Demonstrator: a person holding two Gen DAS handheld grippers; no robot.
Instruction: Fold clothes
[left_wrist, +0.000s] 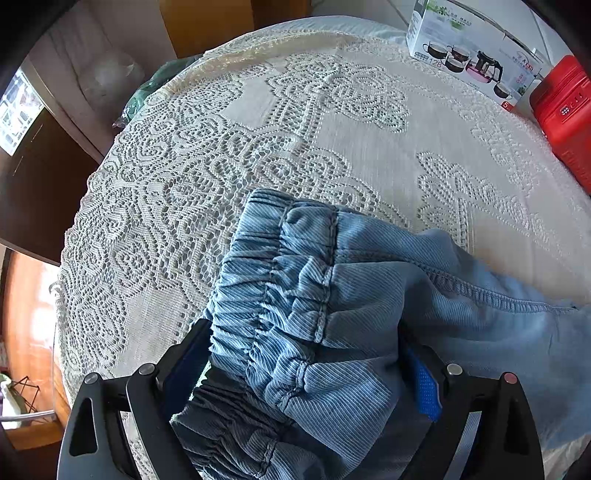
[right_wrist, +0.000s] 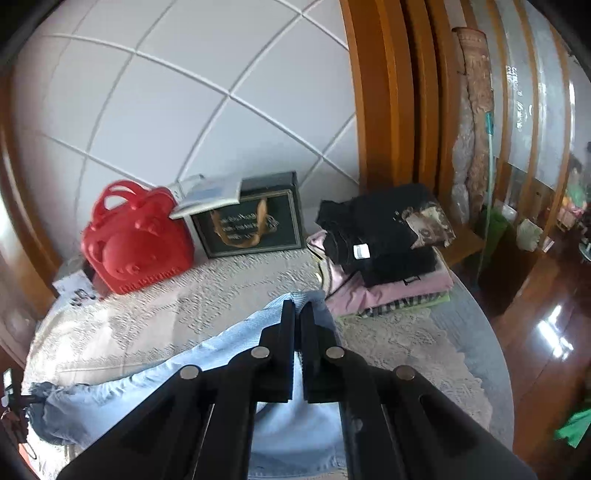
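Note:
A pair of light blue pants (left_wrist: 369, 295) lies on the lace-covered round table (left_wrist: 295, 122). Its gathered elastic waistband (left_wrist: 280, 280) is bunched between the fingers of my left gripper (left_wrist: 301, 328), which is shut on it and points steeply down. In the right wrist view the pants (right_wrist: 155, 391) stretch from the left edge up to my right gripper (right_wrist: 297, 308). That gripper is shut, pinching a raised fold of the blue cloth at its tips, above the table.
A tea-set box (left_wrist: 469, 48) and a red bag (left_wrist: 565, 118) (right_wrist: 136, 240) stand at the table's far side, beside a dark framed box (right_wrist: 255, 221). A stack of folded clothes (right_wrist: 384, 251) sits at the far right. The table edge (left_wrist: 74, 258) curves close by on the left.

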